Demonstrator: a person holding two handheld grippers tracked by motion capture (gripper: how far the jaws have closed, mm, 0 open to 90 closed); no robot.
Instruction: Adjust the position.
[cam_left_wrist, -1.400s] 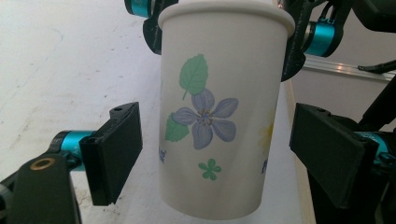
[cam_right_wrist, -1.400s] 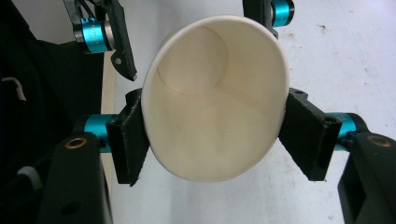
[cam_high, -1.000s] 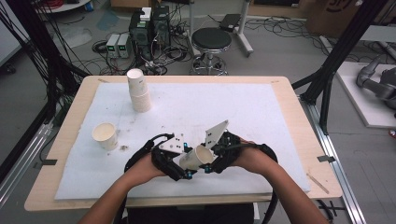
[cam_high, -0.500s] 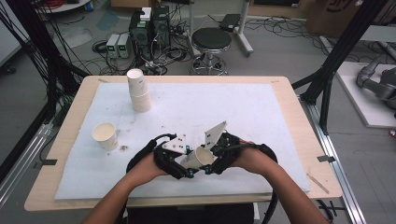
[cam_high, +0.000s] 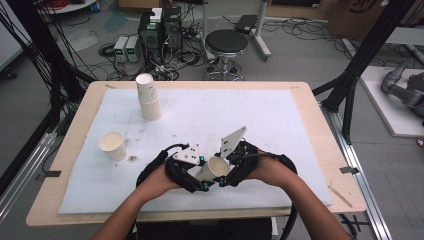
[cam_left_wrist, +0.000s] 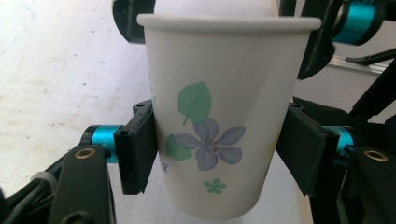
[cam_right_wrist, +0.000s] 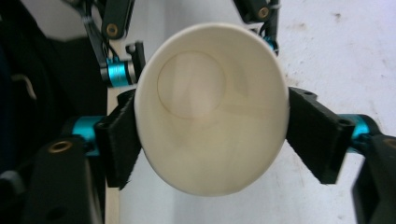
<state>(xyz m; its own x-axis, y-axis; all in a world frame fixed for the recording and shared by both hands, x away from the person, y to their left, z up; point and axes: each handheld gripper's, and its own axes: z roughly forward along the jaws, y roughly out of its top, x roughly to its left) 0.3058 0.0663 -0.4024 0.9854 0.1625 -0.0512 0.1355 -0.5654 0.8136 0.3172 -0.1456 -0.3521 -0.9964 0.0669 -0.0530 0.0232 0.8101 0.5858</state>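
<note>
Low centre of the high view: paper cup (cam_high: 214, 168) held between both grippers above the worktop (cam_high: 300, 100). Left gripper (cam_high: 192, 180) fingers clamped on its flowered wall. Right gripper (cam_high: 227, 175) fingers had just been opening, cup rim between them, right finger (cam_right_wrist: 317, 135) apart from it. Upper left: cup stack (cam_high: 148, 97); single cup (cam_high: 113, 145) below it, well apart.

Clearance around our working area

We find the table's (cam_high: 280, 115) right half open; cup stack (cam_high: 148, 97) and single cup (cam_high: 113, 145) obstruct left.
</note>
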